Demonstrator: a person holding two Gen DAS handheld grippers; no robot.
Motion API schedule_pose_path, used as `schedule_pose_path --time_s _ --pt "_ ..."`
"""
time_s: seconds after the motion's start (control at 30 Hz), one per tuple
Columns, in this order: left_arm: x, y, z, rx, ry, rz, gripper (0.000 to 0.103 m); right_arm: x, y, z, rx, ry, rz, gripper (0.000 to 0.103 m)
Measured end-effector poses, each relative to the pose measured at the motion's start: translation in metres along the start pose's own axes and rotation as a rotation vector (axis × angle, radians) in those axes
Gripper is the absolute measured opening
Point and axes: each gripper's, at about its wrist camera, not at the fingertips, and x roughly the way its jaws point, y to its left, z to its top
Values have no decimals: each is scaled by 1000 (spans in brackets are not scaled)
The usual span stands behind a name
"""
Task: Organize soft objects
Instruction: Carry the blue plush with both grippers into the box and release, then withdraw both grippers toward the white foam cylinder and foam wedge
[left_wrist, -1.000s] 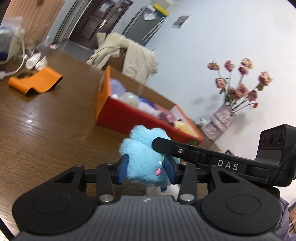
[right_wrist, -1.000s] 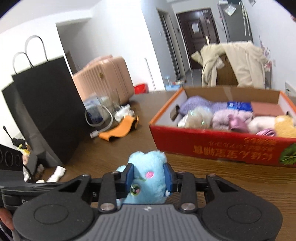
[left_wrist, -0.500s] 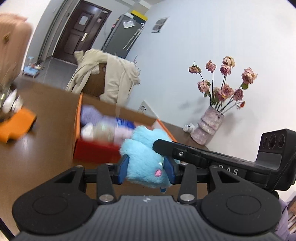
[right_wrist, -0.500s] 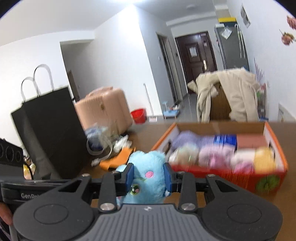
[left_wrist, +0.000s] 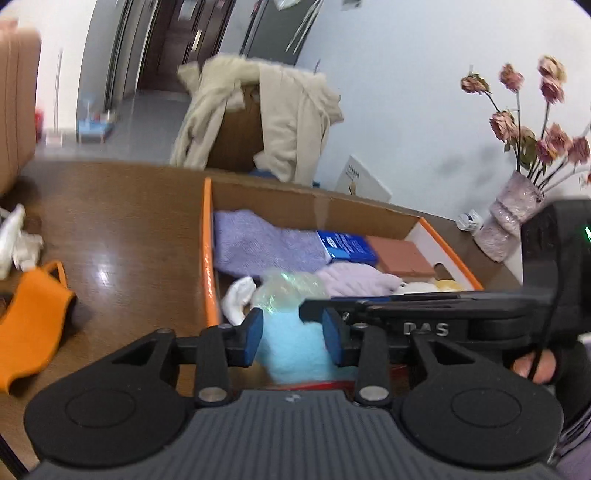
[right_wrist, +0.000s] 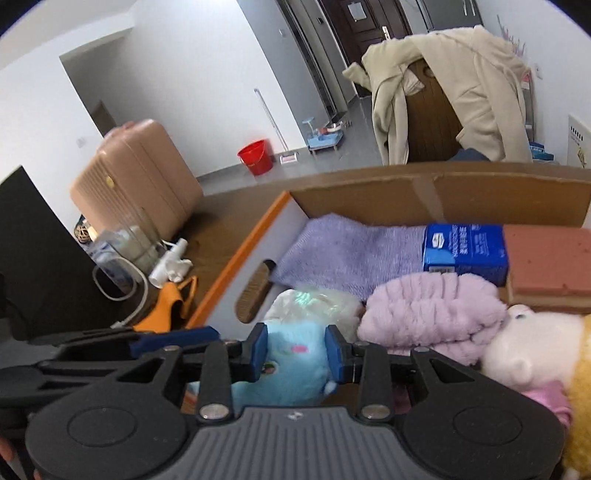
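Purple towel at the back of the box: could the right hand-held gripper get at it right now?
Probably not: the right hand-held gripper is shut on the blue plush, though the purple towel lies uncovered.

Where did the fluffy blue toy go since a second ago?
Both grippers carried the blue plush toy from above the bare table to the near left corner of the cardboard box. The left gripper has just been closing on it a little more. The right gripper still clamps it too. The purple cloth and other things in the box stayed put.
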Motion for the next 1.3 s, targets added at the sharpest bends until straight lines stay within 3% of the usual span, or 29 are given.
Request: schedule_pose_path --time_s 0.07,0.17,0.3,0.6,0.7,0.87,0.9,0.93,1.03,1.17,1.3 --pt "-1 -3 -4 48 -27 25 35 9 8 -5 -64 22 -53 21" --pt "1 -1 -7 56 -26 20 34 20 17 -15 -152 38 -88 21" --pt "-8 0 -10 44 -37 38 31 12 19 -12 -164 -2 -128 21" --pt "-77 -9 0 43 -126 48 32 -68 37 -4 -198 -91 -82 22" --pt "-108 -23 -5 64 -163 48 38 -104 50 -14 -231 -123 -84 22" --pt "-167 -44 -29 107 -240 61 51 -176 73 -47 -312 -211 -116 36" --pt "-177 -48 -36 111 -254 61 58 -190 77 -55 -326 -229 -121 38" --pt "-189 -52 -47 117 -273 62 65 -204 81 -65 -336 -250 -126 43" --pt "-213 -66 -81 148 -314 98 73 -239 88 -101 -363 -304 -126 63" --pt "-235 -78 -128 122 -321 121 82 -267 92 -153 -387 -355 -159 67" --pt "-253 -92 -172 128 -342 118 90 -280 87 -201 -349 -349 -158 69"
